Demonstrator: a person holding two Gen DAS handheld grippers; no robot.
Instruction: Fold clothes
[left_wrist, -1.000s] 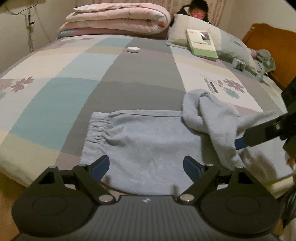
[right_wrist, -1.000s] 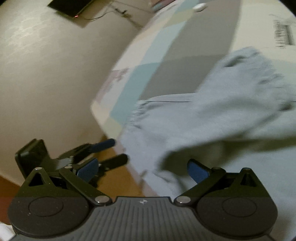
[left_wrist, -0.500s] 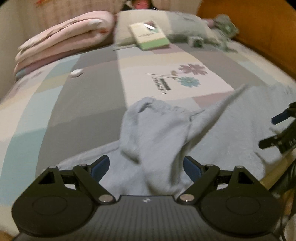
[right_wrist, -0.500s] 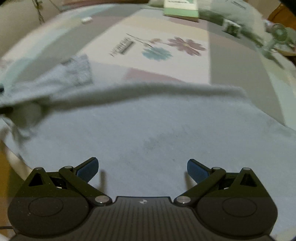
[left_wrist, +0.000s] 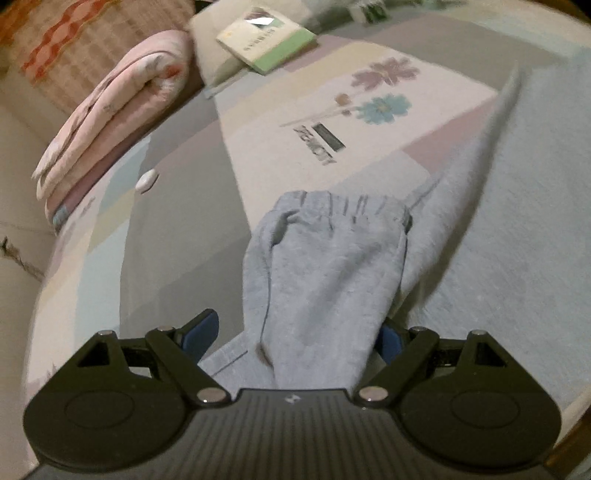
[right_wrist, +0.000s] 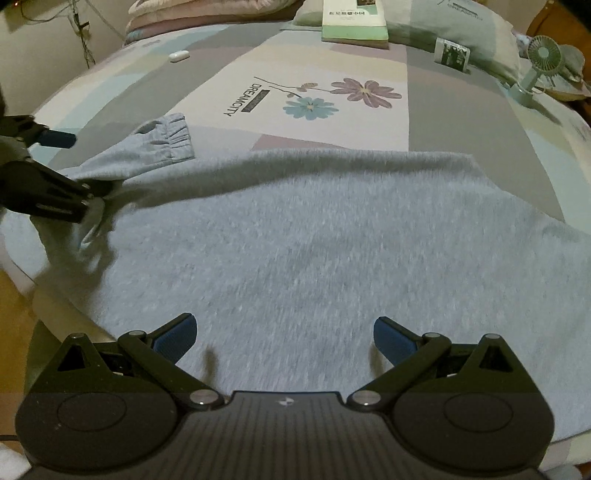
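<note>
Book, handheld fan, folded quilt.

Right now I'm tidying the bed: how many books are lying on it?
1. The green-edged book lies on the pillow at the bed's far end; others may be hidden out of view.

The left wrist view looks steeply down from close above the bed's near edge, tilted, facing the far-left corner where the pink quilt lies. The right wrist view looks from that same near edge toward the headboard end. Both share the grey garment, the green book and the flower print.
</note>
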